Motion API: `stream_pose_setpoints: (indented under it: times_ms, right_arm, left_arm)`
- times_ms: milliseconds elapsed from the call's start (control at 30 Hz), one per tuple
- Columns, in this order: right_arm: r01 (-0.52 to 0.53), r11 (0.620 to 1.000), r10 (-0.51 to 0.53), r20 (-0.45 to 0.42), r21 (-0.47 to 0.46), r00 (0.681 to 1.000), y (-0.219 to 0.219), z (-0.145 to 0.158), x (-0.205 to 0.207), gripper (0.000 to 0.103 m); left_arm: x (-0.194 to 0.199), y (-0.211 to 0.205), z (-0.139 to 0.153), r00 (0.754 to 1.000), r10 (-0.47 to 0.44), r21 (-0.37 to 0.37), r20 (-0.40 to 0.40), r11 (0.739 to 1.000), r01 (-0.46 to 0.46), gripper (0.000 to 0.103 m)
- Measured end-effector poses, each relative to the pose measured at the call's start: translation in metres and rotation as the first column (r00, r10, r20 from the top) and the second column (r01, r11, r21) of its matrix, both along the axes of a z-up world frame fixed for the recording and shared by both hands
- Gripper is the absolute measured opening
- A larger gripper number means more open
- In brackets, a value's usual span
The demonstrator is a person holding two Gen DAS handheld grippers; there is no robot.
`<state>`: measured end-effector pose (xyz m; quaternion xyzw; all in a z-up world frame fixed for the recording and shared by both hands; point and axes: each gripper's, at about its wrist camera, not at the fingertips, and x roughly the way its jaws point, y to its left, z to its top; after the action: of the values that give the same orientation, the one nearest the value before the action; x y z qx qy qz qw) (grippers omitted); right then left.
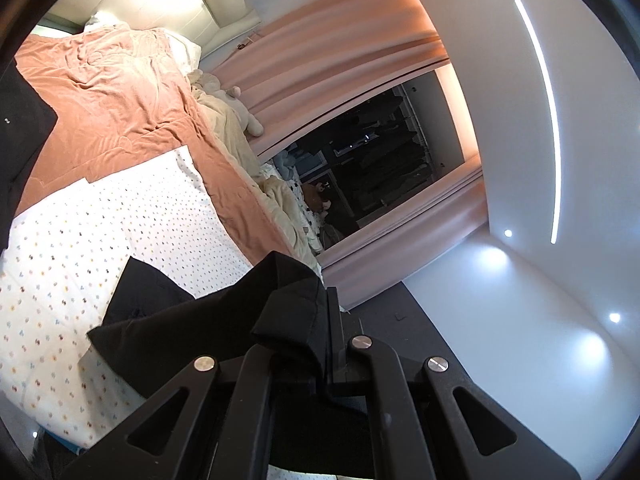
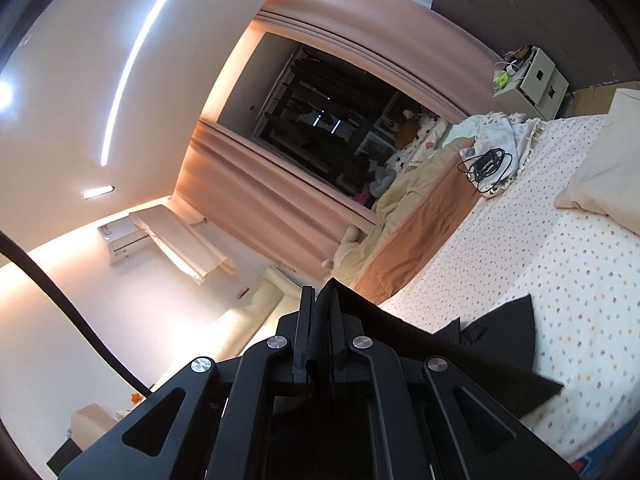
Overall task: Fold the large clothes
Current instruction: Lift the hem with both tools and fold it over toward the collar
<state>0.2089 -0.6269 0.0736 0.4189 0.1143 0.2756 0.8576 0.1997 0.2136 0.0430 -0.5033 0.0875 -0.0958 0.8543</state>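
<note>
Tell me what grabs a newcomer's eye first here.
Black garment pinched in both claws, left claw and right claw, with the rest trailing onto the dotted sheet. Behind it, pink curtains frame a dark window.

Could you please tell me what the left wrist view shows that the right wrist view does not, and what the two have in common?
Only the left wrist view shows the crumpled terracotta blanket spread across the bed, with a white pillow beyond it.

Only the right wrist view shows the white cube cabinet, a coiled black cable on the bed and the wall air conditioner.

Both show the dotted bedsheet, pink curtains, the dark window, and a gripper shut on the black garment: the left gripper and the right gripper.
</note>
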Motion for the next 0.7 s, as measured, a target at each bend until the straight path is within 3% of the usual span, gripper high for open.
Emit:
stream_pose_setpoints:
  times_ms: [400, 700]
  right_arm:
    - [0.040, 0.998, -0.044, -0.075, -0.051, 0.996, 0.032, 0.029, 0.089, 0.001]
    - [0.047, 0.996, -0.058, -0.163, -0.070, 0.985, 0.055, 0.014, 0.136, 0.001]
  left_arm:
    - [0.117, 0.022, -0.014, 0.996, 0.029, 0.007, -0.080, 1.000, -0.029, 0.005]
    - [0.187, 0.037, -0.075, 0.982, 0.015, -0.028, -0.190, 0.999, -0.020, 0.005]
